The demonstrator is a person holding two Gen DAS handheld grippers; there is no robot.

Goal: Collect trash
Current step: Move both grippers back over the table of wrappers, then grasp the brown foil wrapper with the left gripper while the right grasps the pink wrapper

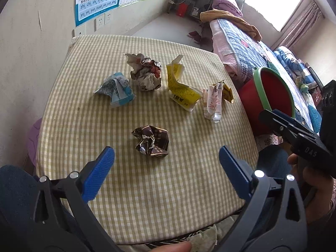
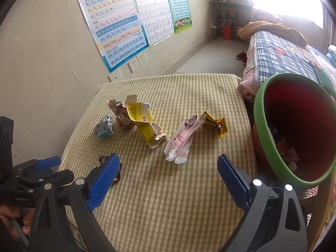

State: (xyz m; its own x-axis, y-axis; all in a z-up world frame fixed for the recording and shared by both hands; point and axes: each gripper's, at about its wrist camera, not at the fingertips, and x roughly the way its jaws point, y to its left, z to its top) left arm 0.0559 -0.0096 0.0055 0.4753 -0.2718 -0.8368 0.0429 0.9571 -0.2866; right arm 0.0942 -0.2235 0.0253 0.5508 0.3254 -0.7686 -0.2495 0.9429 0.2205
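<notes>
Left gripper (image 1: pixel 167 166) gapes empty just short of a crumpled dark-brown paper wrapper (image 1: pixel 151 142) on the near checked tablecloth (image 1: pixel 168 199).
Right gripper (image 2: pixel 168 176), jaws wide, nears a pink-and-white plastic wrapper (image 2: pixel 181 141); the green-rimmed red bin (image 2: pixel 271 147) waits right: best centre each jaw before squeezing.

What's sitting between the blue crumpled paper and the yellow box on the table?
A grey-and-red paper ball lies between the blue paper and the yellow box, clearest in the left wrist view.
</notes>
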